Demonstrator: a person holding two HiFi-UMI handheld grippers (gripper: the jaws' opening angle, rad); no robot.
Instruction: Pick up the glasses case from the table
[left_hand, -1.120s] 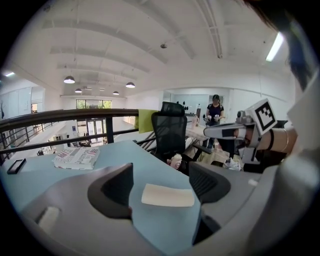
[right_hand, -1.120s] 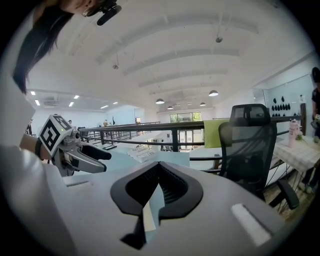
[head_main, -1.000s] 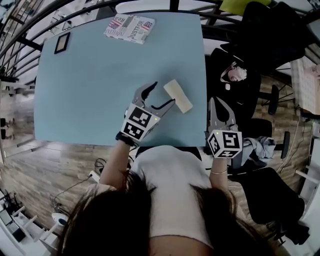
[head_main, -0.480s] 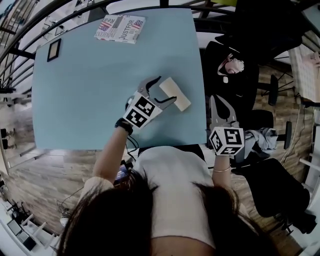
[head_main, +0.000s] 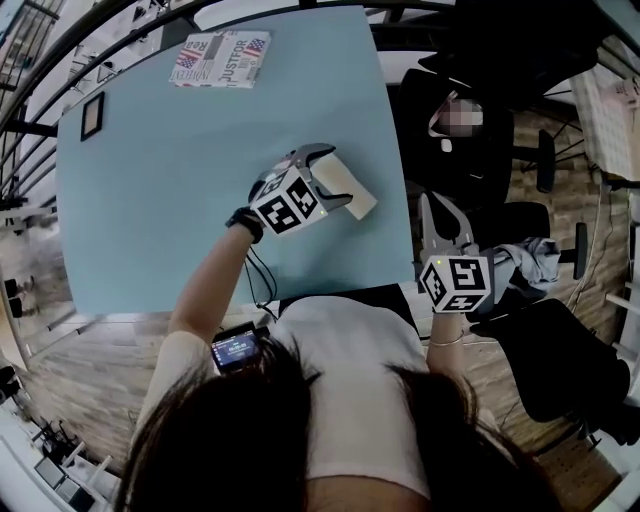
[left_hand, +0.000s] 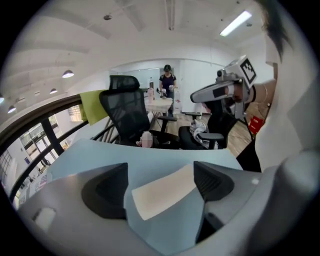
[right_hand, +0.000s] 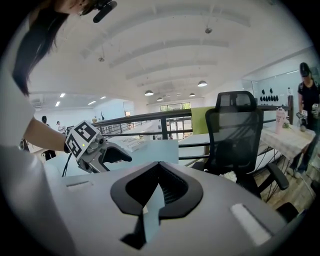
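Since 1 second ago the left gripper (head_main: 338, 176) has dropped over the glasses case (head_main: 360, 198), which lies near the table's (head_main: 160, 200) right edge between its 2 wide, still-opening jaws (not gripped). The right gripper (right_hand: 159, 165) hangs beside the table, jaws together, empty. A booklet (head_main: 221, 58) and a small frame (head_main: 92, 115) lie well apart.

Pale blue tabletop (head_main: 180, 200) all across. My left gripper (head_main: 338, 178) is grey with black fingers (left_hand: 107, 190), opening now, and the cream glasses case (head_main: 362, 198) lies between them. Its marker cube (head_main: 290, 205) shows black-and-white squares, and my right gripper (head_main: 440, 215) wears the same. At eleven o'clock there's a booklet (head_main: 220, 58) printed in red, white and blue. Brown wood floor (head_main: 60, 330) at seven, a black chair (head_main: 520, 150) at two.
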